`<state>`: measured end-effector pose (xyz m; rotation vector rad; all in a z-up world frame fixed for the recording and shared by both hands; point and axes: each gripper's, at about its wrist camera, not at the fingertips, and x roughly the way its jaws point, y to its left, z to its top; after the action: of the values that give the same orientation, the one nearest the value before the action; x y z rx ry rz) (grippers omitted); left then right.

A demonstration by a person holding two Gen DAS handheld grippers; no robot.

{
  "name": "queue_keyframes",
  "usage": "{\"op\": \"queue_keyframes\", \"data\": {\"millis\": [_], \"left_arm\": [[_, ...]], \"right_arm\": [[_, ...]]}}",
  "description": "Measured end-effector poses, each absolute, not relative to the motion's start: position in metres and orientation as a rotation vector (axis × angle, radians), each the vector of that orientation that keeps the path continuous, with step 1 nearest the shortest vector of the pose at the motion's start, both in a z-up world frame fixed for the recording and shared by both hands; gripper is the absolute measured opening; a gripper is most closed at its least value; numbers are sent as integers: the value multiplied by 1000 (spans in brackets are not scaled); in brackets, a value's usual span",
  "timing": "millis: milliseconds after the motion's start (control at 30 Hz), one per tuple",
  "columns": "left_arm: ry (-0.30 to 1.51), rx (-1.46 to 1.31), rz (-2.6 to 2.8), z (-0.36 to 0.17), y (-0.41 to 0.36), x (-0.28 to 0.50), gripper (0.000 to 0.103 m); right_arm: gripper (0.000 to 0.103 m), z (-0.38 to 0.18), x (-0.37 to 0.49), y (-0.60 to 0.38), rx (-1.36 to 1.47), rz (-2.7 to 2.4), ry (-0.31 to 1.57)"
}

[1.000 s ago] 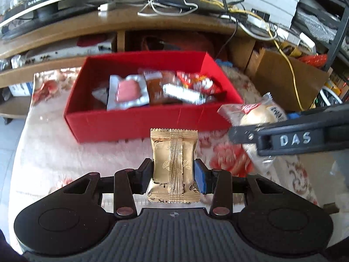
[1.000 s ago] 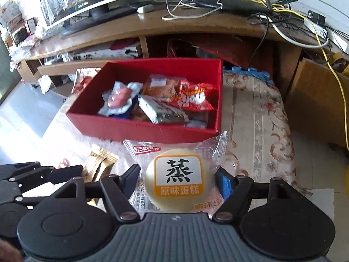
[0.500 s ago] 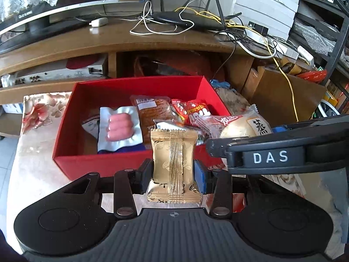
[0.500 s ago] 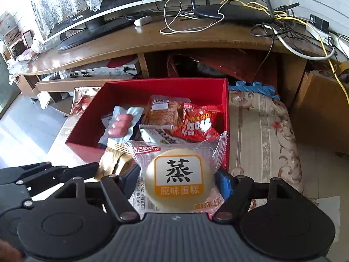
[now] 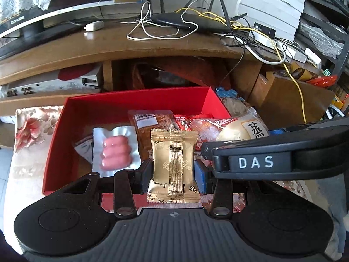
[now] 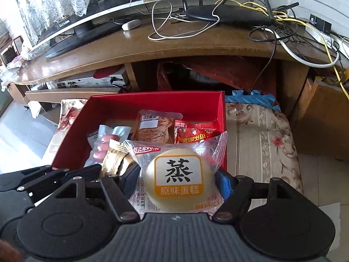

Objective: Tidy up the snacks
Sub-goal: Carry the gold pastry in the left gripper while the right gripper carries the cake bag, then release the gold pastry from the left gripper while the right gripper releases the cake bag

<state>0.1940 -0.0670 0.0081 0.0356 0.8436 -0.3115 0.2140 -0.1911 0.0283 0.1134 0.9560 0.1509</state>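
My open red cardboard box point(image 5: 54, 152) sits on a floral-patterned tablecloth point(image 6: 261, 144) before a cluttered wooden desk point(image 5: 152, 48). Left gripper point(image 5: 173, 170) pinches a gold foil snack packet point(image 5: 173, 166); right gripper point(image 6: 177, 183) pinches a clear-wrapped round steamed cake point(image 6: 178, 179), whose label only the right view shows fully.

The right tongs point(image 5: 250, 150) bore the white letters "DAS" on the dark arm seen in the left wrist view. The steamed cake packet point(image 6: 177, 178) carried a large black character "蒸" on a white panel, with "原味蛋糕" in white on the orange band below it; red brand lettering across the top of its clear wrapper was too warped to read. The red snack packet point(image 6: 193, 135) showed yellow characters, upside down and unclear. The monitor point(image 5: 65, 2) behind the desk point(image 5: 130, 50) read "TWS", the rest blurred. A barcode label sat on the brown packet point(image 5: 150, 120), its digits too small.
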Motion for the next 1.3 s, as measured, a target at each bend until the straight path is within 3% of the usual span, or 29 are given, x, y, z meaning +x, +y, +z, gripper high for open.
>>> {"op": "queue_keyframes", "data": {"millis": [633, 733, 800, 1000, 1300], "left_arm": [[864, 61, -266, -15, -71, 234, 51], [866, 62, -253, -16, -70, 237, 61], [866, 64, -240, -16, -68, 237, 76], [849, 93, -212, -9, -68, 232, 91], [816, 102, -176, 4, -64, 220, 95]], "right_arm": [[71, 5, 255, -192, 99, 111, 984], [73, 3, 257, -192, 103, 111, 986], [74, 1, 259, -192, 112, 115, 989], [78, 4, 257, -194, 128, 123, 985], [83, 19, 243, -198, 119, 92, 936]]}}
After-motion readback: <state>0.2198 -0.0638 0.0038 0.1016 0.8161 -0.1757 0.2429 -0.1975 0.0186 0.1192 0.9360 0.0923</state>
